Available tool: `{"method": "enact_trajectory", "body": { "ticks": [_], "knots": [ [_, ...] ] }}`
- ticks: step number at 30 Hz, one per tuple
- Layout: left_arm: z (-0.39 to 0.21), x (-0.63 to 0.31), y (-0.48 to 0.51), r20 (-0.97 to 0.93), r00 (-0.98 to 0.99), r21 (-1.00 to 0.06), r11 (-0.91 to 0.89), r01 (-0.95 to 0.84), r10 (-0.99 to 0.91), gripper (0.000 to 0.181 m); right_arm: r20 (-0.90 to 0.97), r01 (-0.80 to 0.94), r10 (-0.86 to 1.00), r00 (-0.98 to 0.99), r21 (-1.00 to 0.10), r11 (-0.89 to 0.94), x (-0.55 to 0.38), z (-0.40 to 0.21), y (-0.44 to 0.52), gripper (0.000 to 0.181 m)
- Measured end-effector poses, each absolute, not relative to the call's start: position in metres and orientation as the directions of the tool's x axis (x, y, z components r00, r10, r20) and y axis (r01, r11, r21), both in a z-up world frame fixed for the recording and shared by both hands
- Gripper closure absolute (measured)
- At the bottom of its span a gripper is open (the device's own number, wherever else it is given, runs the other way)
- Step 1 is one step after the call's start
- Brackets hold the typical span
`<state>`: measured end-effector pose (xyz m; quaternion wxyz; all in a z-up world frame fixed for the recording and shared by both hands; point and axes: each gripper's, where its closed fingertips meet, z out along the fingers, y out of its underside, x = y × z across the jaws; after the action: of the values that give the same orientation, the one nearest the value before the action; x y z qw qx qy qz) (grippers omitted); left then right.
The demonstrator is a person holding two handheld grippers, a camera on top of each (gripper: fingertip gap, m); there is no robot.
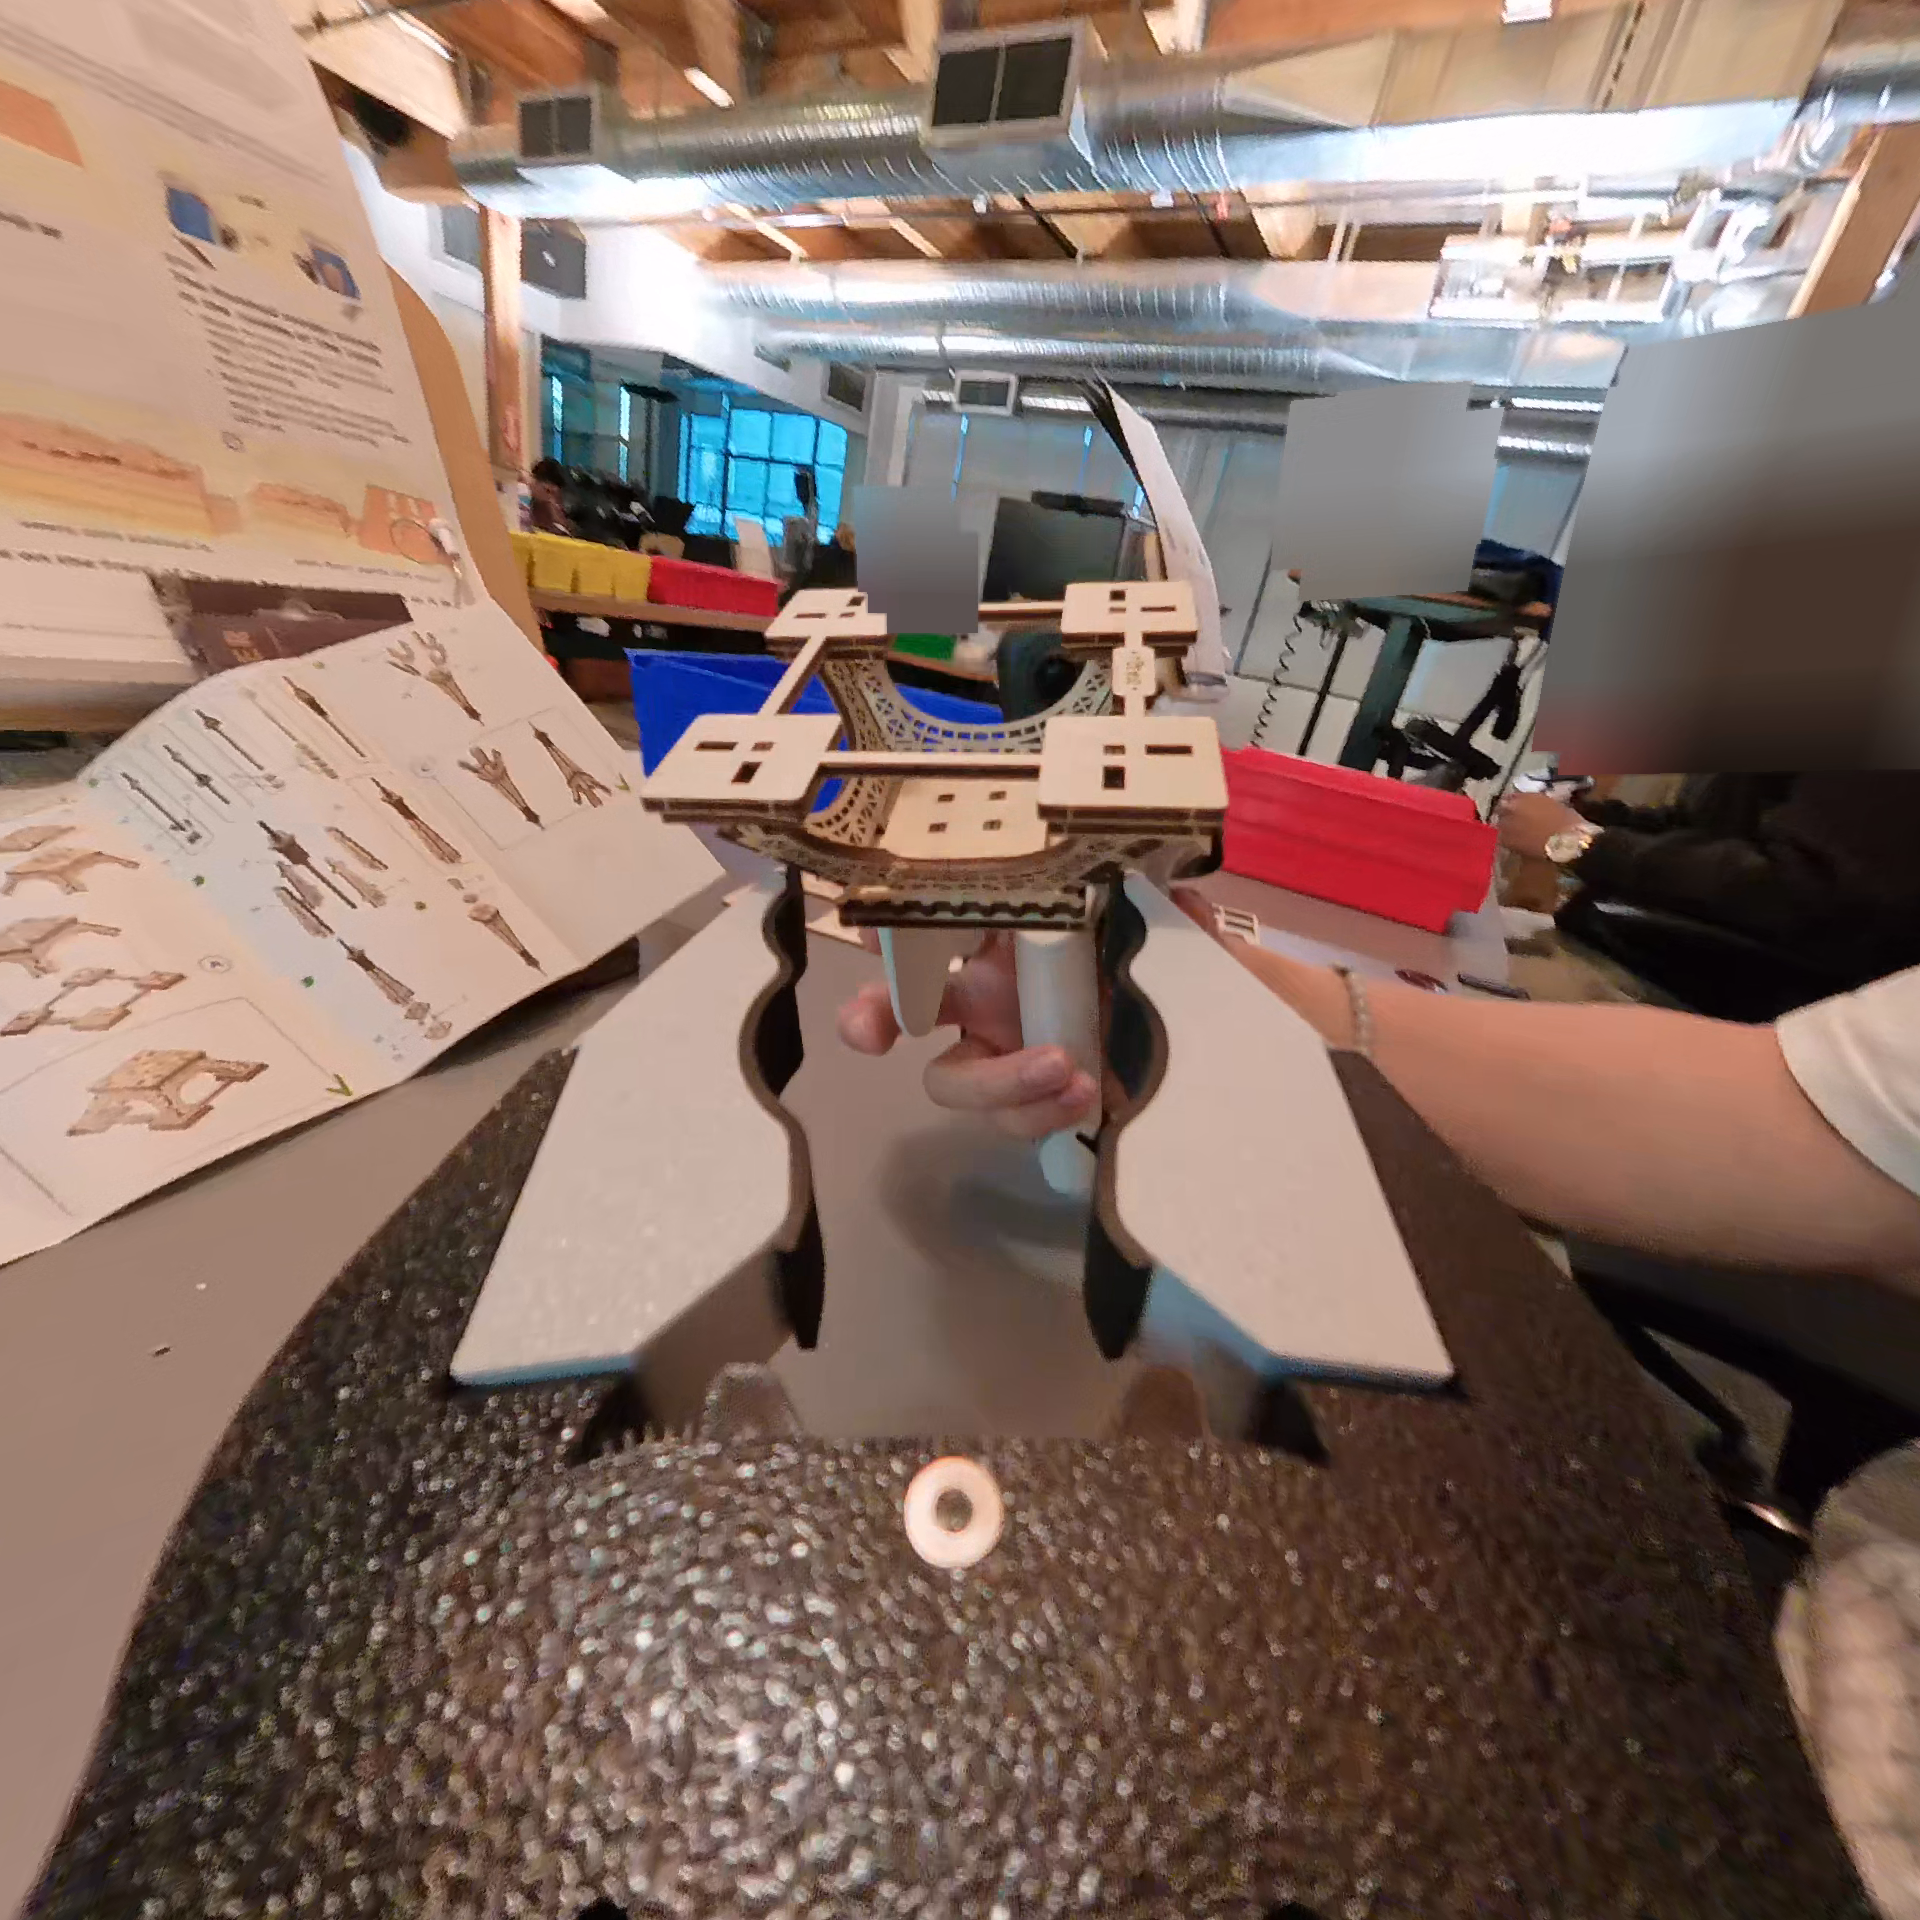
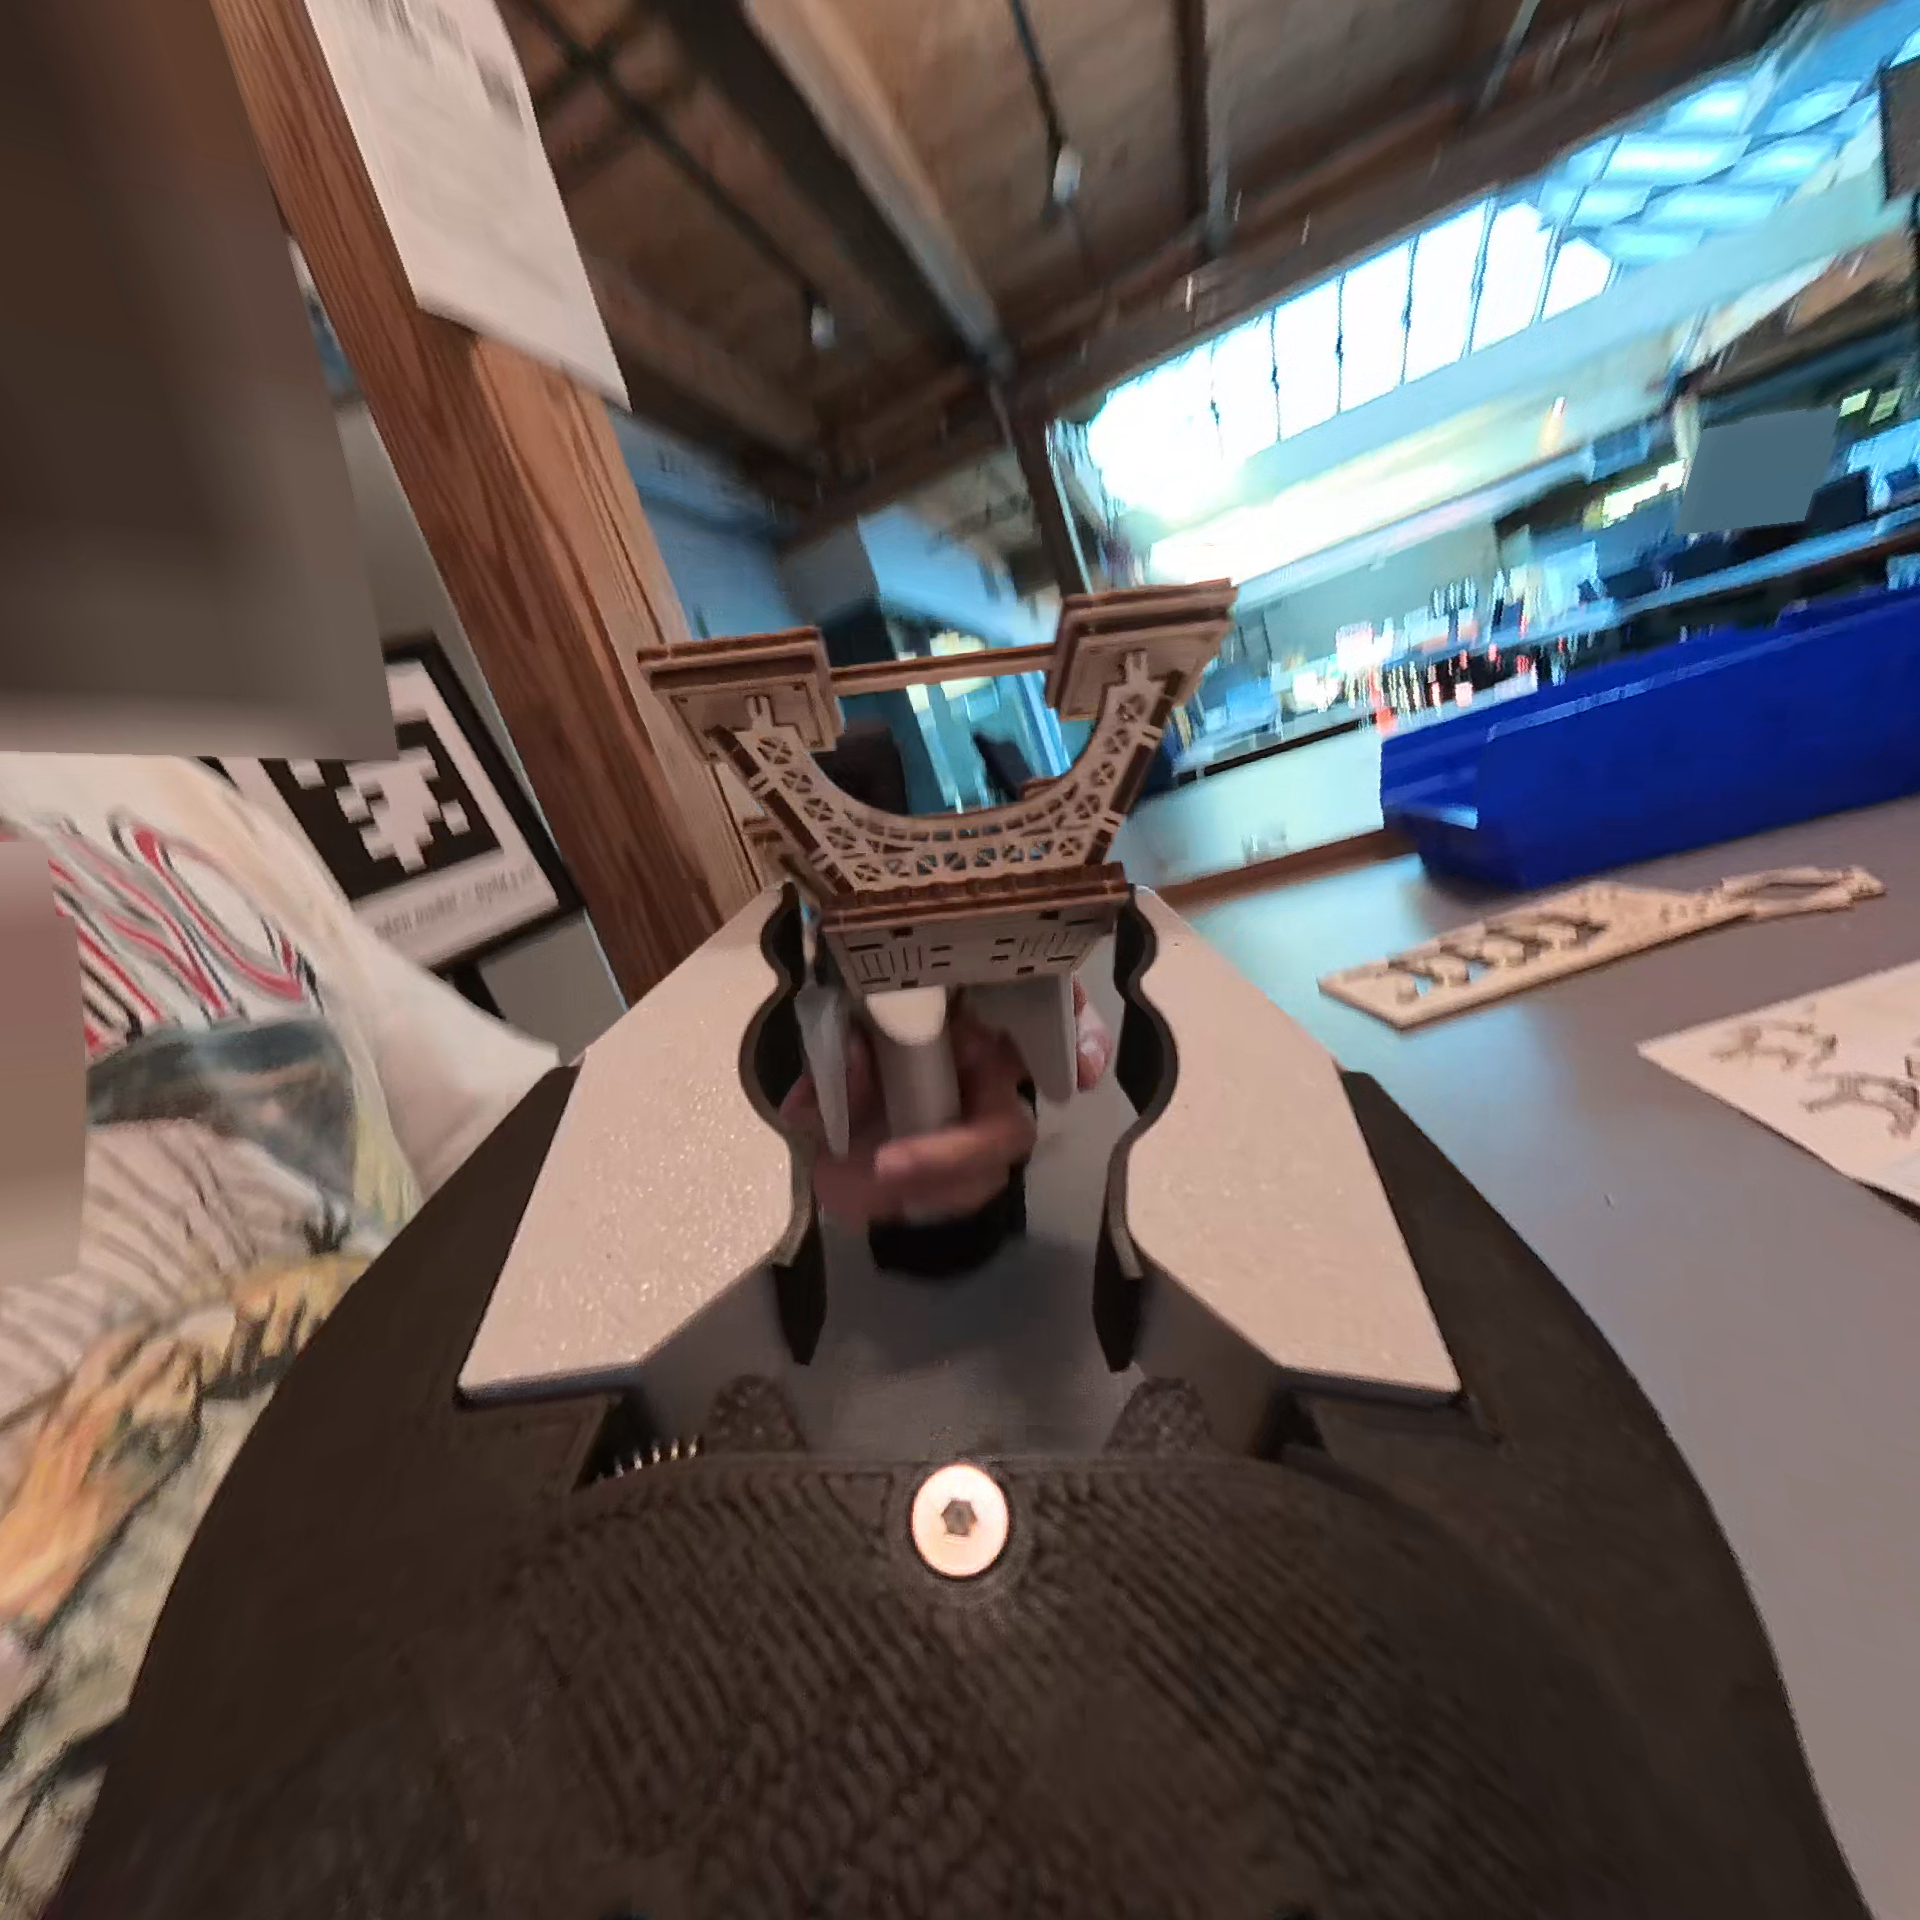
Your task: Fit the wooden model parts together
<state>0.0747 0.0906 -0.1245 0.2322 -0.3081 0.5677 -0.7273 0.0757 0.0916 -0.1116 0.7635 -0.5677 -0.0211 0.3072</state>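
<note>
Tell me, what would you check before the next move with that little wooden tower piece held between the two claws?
1. Left claw closed on the pale laser-cut wooden tower base: ok.
2. Right claw closed on the same base, from the opposite side: ok.
3. Base's four slotted square feet pointing up: ok.
4. Next part in hand: not ok; the flat cut-out wooden sheet lies on the grey table.
5. Unfolded paper instruction sheet in view: ok.
6. Base joints fully seated: cannot tell.
</note>
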Motion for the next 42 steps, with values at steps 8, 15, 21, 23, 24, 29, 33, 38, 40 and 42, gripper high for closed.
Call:
{"method": "enact_trajectory", "body": {
  "ticks": [8, 15, 21, 23, 24, 29, 33, 38, 40, 42],
  "knots": [
    [-0.17, 0.061, 0.093, 0.176, -0.755, -0.976, -0.013, -0.216, -0.631, 0.134, -0.241, -0.205, 0.401, 0.884, -0.97, -0.131, 0.065, -0.163, 0.088, 0.119],
    [-0.199, 0.049, 0.09, 0.133, -0.797, -0.934, 0.195, -0.299, -0.589, 0.133, -0.203, 0.009, 0.317, 0.927, -0.83, -0.558, 0.058, -0.238, 0.079, 0.112],
    [-0.23, 0.045, 0.099, 0.115, -0.783, -0.847, 0.352, -0.398, -0.611, 0.134, -0.227, -0.013, 0.253, 0.94, -0.769, -0.639, 0.061, -0.253, 0.076, 0.114],
    [-0.234, 0.044, 0.098, 0.124, -0.786, -0.834, 0.366, -0.413, -0.606, 0.136, -0.227, -0.022, 0.237, 0.945, -0.765, -0.644, 0.061, -0.254, 0.076, 0.116],
    [-0.235, 0.043, 0.097, 0.125, -0.791, -0.83, 0.374, -0.413, -0.599, 0.136, -0.229, -0.028, 0.23, 0.946, -0.763, -0.646, 0.061, -0.254, 0.077, 0.116],
    [-0.243, 0.038, 0.097, 0.082, -0.806, -0.802, 0.441, -0.402, -0.586, 0.136, -0.245, -0.027, 0.229, 0.942, -0.737, -0.675, 0.056, -0.252, 0.065, 0.104],
    [-0.246, 0.032, 0.093, 0.068, -0.825, -0.785, 0.48, -0.391, -0.561, 0.138, -0.227, -0.003, 0.235, 0.945, -0.726, -0.687, 0.057, -0.253, 0.054, 0.101],
    [-0.248, 0.033, 0.094, 0.059, -0.829, -0.766, 0.507, -0.395, -0.557, 0.14, -0.23, -0.022, 0.207, 0.951, -0.717, -0.697, 0.071, -0.253, 0.04, 0.107],
    [-0.248, 0.033, 0.093, 0.058, -0.83, -0.763, 0.512, -0.395, -0.554, 0.141, -0.254, -0.018, 0.232, 0.939, -0.709, -0.705, 0.07, -0.252, 0.033, 0.112],
    [-0.248, 0.033, 0.095, 0.058, -0.83, -0.756, 0.519, -0.4, -0.555, 0.141, -0.251, 0.007, 0.253, 0.934, -0.698, -0.716, 0.071, -0.251, 0.023, 0.111]
  ]
}}
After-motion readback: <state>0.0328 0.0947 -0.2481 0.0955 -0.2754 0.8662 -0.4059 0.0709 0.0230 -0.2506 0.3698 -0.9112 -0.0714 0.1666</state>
